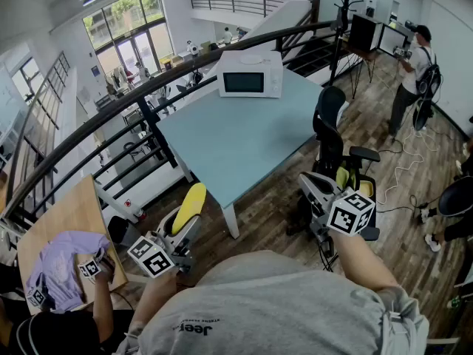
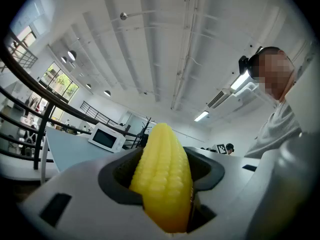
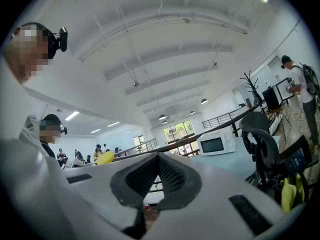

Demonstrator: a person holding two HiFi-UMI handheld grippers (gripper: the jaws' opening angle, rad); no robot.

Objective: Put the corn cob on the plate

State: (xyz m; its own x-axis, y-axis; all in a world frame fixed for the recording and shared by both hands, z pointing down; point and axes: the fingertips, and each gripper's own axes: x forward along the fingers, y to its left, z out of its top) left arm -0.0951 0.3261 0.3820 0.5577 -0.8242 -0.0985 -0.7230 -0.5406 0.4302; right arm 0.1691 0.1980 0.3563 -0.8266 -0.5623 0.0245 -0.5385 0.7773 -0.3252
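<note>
So the left claw (image 1: 186,214) is clamped on the corn cob (image 2: 162,176). In its own view the yellow cob sits right between the two jaws, with the tapered end poking out past the tips and the dark pads hugging both sides. In the head view that claw is down at 7 o'clock, and the cob is up in the air over the wood floor (image 1: 384,135). It's just off the near corner of the light blue bench (image 1: 244,135), not touching it. The right claw (image 3: 156,164) is at about 5 o'clock in the head view. Its own view shows the jaws pulled together with nothing between them, so it's clenched and empty. There's a white microwave (image 1: 250,73) at the far 12 o'clock end of the bench, and a black office chair (image 1: 330,128) just beside the bench's 3 o'clock edge. A dark railing (image 1: 111,117) runs diagonally past the 9 o'clock side. Way out at 2 o'clock a person with a backpack (image 1: 414,65) is standing on the floor, well apart from everything. Down at 8 o'clock another person's hand (image 1: 102,268) is on a purple cloth (image 1: 63,268) lying on a wooden bench (image 1: 70,213).
</note>
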